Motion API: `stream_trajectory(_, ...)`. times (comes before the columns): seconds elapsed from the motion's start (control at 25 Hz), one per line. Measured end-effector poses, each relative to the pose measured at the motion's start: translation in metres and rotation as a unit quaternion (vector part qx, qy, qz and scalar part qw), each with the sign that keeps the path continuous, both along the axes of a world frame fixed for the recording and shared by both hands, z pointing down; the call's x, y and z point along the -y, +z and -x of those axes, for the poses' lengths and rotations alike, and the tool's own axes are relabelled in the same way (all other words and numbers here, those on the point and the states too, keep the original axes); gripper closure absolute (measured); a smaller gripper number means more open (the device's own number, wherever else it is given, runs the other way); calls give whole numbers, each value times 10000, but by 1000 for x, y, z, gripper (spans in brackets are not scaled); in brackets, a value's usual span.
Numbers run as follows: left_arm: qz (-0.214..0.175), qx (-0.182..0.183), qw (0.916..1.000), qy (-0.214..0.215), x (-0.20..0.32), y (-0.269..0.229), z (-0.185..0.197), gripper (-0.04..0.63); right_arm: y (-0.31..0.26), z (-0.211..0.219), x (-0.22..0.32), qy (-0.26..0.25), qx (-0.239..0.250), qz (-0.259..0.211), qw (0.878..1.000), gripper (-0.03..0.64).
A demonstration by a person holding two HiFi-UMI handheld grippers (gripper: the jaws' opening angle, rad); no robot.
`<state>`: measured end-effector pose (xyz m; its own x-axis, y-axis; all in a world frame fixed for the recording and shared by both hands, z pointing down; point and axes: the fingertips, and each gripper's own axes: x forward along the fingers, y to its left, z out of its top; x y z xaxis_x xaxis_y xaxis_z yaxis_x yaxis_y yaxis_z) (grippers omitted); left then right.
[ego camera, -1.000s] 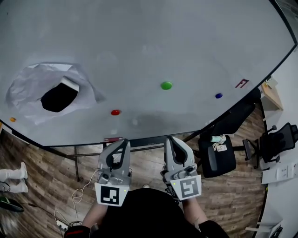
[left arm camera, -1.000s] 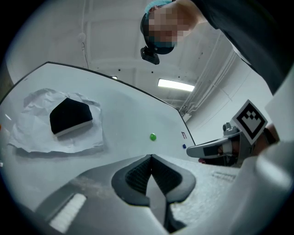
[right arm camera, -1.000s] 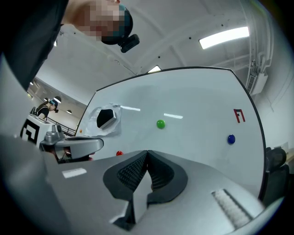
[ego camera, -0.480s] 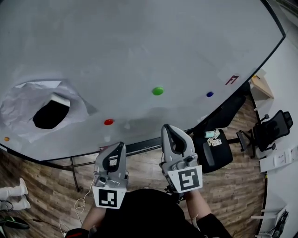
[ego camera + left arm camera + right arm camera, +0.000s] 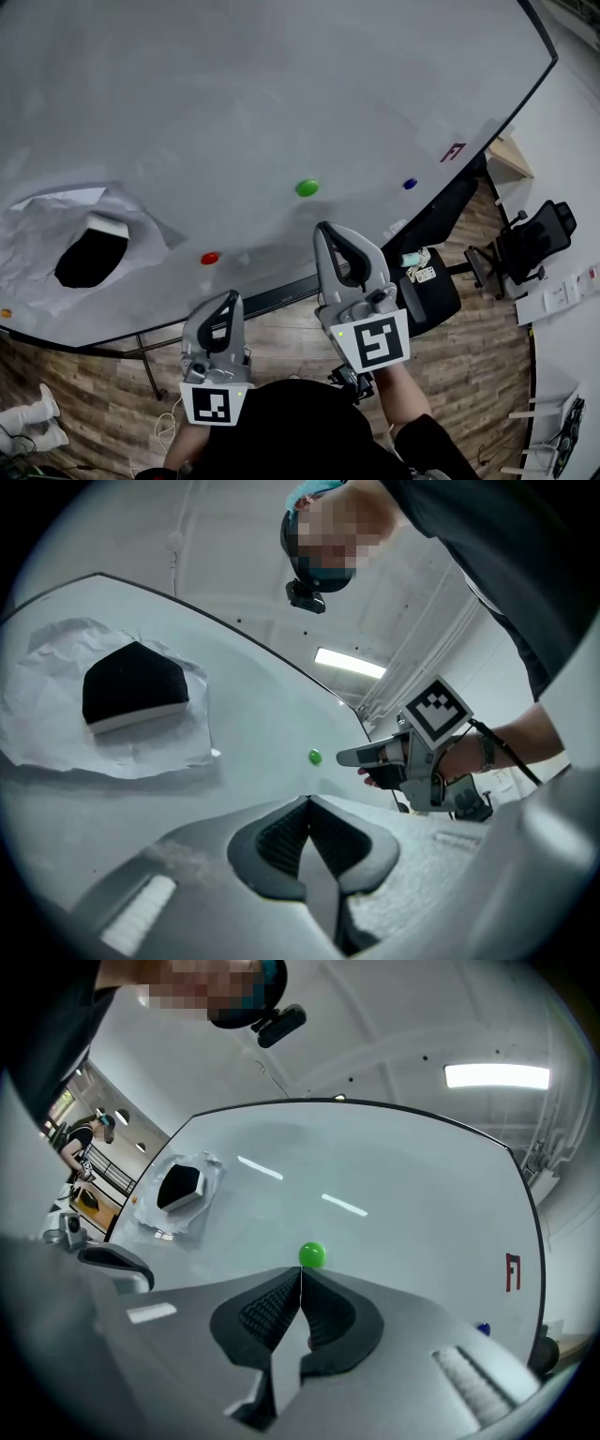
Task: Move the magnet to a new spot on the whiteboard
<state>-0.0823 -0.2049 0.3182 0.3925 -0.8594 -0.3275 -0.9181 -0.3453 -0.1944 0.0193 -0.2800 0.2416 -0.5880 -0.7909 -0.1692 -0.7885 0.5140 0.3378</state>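
Note:
A green magnet (image 5: 307,187) sticks near the middle of the whiteboard (image 5: 234,103). My right gripper (image 5: 335,239) is shut and empty, its tips a little below the magnet. In the right gripper view the green magnet (image 5: 311,1254) shows just beyond the closed tips of the right gripper (image 5: 300,1272), apart from them. My left gripper (image 5: 225,304) hangs lower at the board's bottom edge, jaws together and holding nothing. The left gripper view shows the left gripper (image 5: 307,802), the green magnet (image 5: 314,757) farther off, and the right gripper (image 5: 370,756) beside it.
A red magnet (image 5: 209,258), a blue magnet (image 5: 410,184) and an orange magnet (image 5: 6,313) also stick to the board. A black eraser (image 5: 89,262) lies on crumpled white paper (image 5: 37,225) at the left. Office chairs (image 5: 431,298) stand on the wooden floor at the right.
My right gripper has risen and moved up toward the green magnet, rolling a little. The left gripper has stayed low by the board's edge. The head view has swung to the right.

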Motion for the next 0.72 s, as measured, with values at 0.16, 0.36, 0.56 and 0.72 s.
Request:
stream_trajectory(0.16,6,-37,10000,-4,1,0,8,594,-5,9,8,53,15,15,10000,611)
stream_trajectory(0.36,-12,-88,9999,67,2,-1,15,594,-12,14,16,192,28,16,9998,573)
stream_trajectory(0.56,-6,-69,9999,139,2,3,21,594,-17,19,23,349,32,-16,9994,498)
stream_trajectory(0.72,-12,-111,9997,198,2,4,24,594,-22,16,27,510,109,-41,9986,466)
